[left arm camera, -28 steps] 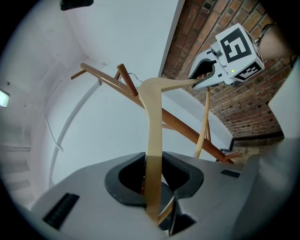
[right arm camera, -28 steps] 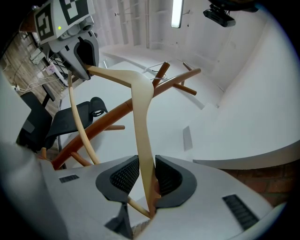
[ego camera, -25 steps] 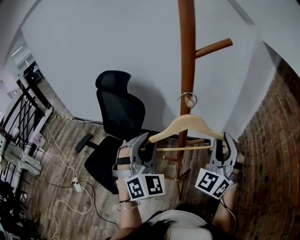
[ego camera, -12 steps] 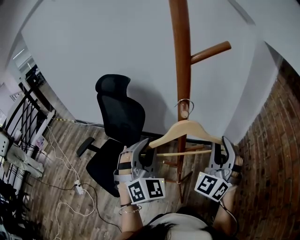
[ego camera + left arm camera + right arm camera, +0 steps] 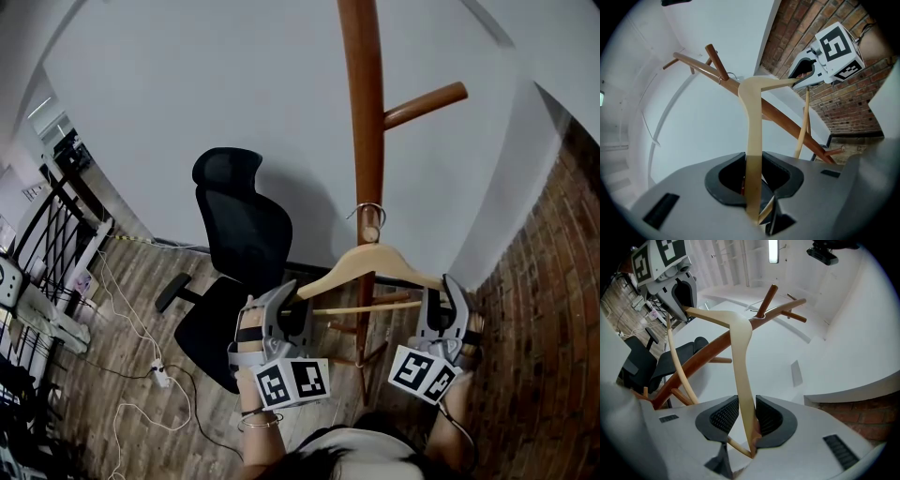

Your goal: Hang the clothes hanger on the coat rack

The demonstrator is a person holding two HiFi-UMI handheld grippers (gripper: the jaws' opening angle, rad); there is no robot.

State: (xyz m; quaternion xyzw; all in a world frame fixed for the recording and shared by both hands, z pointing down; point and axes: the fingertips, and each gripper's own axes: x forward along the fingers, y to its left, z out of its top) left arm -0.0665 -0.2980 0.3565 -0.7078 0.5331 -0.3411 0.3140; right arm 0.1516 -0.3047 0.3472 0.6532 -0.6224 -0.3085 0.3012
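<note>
Clothes hanger (image 5: 375,258) of pale wood sits level between the two grippers, directly in front of the coat rack (image 5: 361,112). Its wire hook (image 5: 368,208) is looped over a short peg (image 5: 372,228) on the brown pole. The left gripper (image 5: 291,295) pinches the hanger's left tip, and the left gripper view shows the wooden arm (image 5: 752,140) running up from between the dark pads, which press on it. The right gripper (image 5: 448,291) clamps the opposite tip. In its own view the arm (image 5: 740,362) stands between the ribbed pads (the grip looks slight on one side). Each gripper faces the other across the hanger. A black office chair (image 5: 239,234) stands on the wooden floor behind the left gripper.
</note>
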